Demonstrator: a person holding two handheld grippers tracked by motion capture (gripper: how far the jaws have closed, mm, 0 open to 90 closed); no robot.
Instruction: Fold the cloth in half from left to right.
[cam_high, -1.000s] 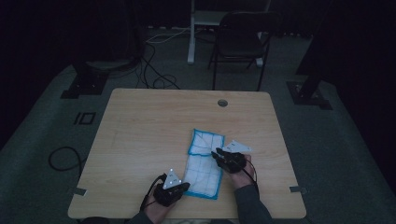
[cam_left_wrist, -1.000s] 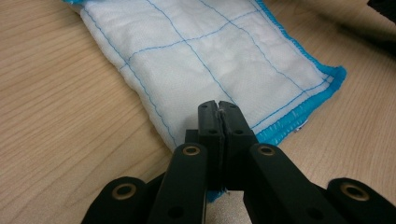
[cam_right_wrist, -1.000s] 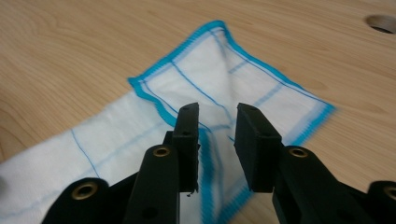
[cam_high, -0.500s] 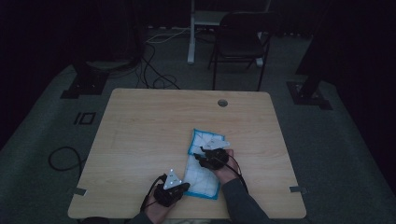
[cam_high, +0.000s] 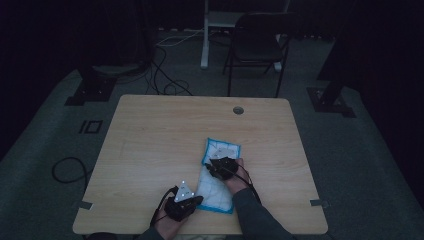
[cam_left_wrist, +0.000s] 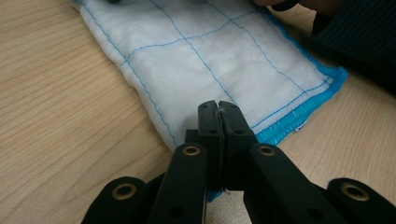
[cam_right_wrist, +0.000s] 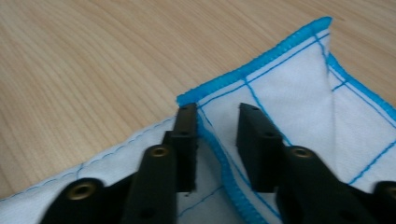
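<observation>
A white cloth (cam_high: 220, 150) with blue hem and grid stitching lies on the wooden table (cam_high: 160, 145), partly folded over itself. My left gripper (cam_high: 199, 200) is at the cloth's near left corner, jaws shut on the cloth's edge (cam_left_wrist: 219, 112). Over the cloth's middle, my right gripper (cam_high: 211, 167) holds its jaws a little apart. They have just been closing, with the folded blue hem (cam_right_wrist: 212, 135) running between them and the pads (cam_right_wrist: 254, 140) not pressing on it. A dark sleeve (cam_left_wrist: 359, 37) shows beyond the cloth (cam_left_wrist: 210, 56).
A round cable hole (cam_high: 238, 110) sits near the table's far edge. A dark chair (cam_high: 260, 45) and loose cables (cam_high: 165, 75) are on the floor behind the table. Both forearms come in over the near edge.
My right gripper has moved left across the cloth, and the flap that stuck out at the cloth's right side now lies folded over. The left gripper has stayed put.
</observation>
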